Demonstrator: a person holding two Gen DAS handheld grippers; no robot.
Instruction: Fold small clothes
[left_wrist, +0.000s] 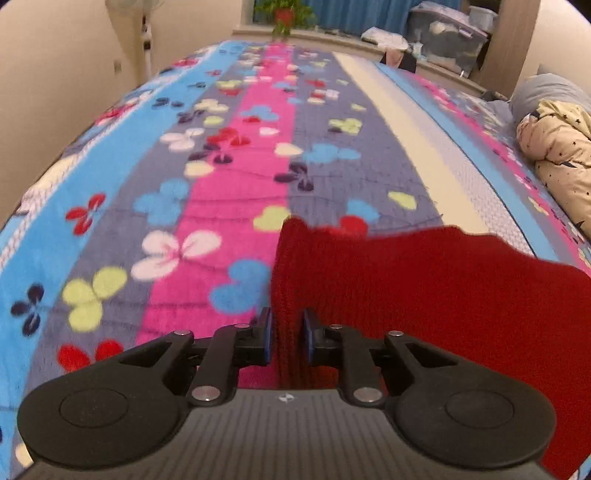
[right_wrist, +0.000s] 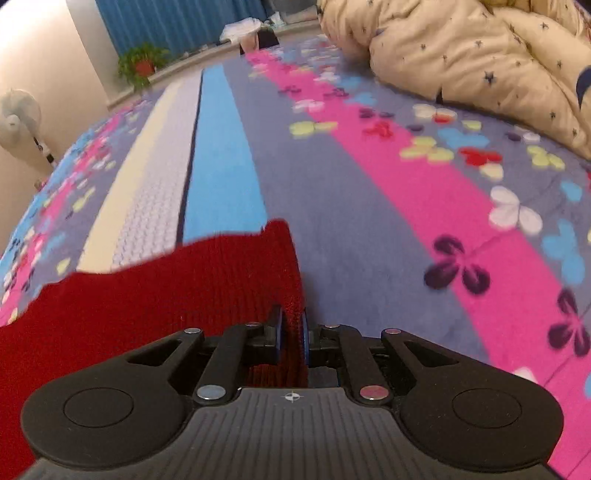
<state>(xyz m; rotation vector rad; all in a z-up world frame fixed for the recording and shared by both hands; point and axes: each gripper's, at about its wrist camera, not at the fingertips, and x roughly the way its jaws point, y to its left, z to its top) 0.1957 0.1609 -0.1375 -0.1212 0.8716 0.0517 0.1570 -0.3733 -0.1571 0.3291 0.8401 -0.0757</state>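
Left tongs (left_wrist: 287, 334) and right tongs (right_wrist: 291, 332) clamped on red knit garment (left_wrist: 406, 280), cream duvet (right_wrist: 461, 48) nearby on butterfly blanket (left_wrist: 155, 206)

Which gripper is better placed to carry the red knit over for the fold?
Neither clearly: the left gripper and right gripper each pinch an edge of the red knit garment, so probably both together.
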